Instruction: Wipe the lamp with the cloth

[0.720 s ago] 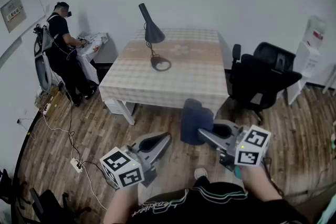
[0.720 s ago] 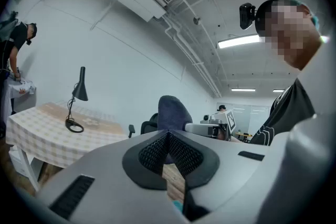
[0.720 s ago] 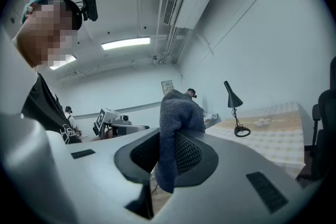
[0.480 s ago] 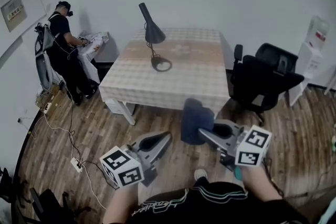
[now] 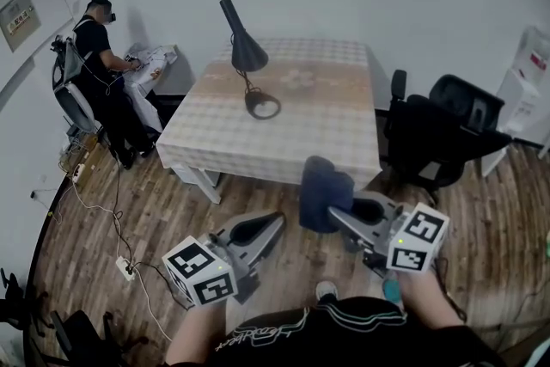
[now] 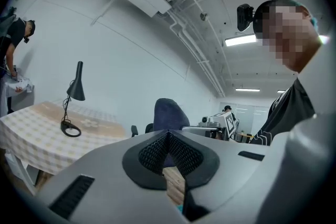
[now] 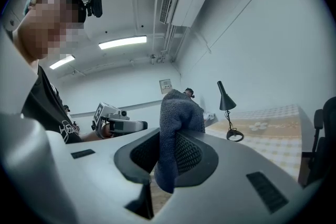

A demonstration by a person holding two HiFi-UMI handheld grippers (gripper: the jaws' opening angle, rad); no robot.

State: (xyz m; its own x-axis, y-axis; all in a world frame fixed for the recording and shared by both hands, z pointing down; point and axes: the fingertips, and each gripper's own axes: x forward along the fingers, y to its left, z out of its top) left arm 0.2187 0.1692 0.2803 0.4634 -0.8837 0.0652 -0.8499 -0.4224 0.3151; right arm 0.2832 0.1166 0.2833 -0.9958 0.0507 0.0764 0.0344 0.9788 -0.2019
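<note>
Right gripper (image 7: pixel 169 147): my fingers clamp the blue cloth (image 7: pixel 181 110).
Left gripper (image 6: pixel 168 136): my fingers together, empty.
Lamp (image 5: pixel 245 56): head view shows it on the surface's (image 5: pixel 326 133) left half.

A black, cone-shaded lamp (image 5: pixel 249 56) is stood upright at 11 o'clock, and a dark blue cloth (image 5: pixel 324 193) is held bunched at 5 o'clock.

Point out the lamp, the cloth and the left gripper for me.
lamp (image 5: pixel 248 56), head view, on its shade.
cloth (image 7: pixel 181 110), right gripper view, on the fold above the jaws.
left gripper (image 5: pixel 275 223), head view, midway between its fingertips.
</note>
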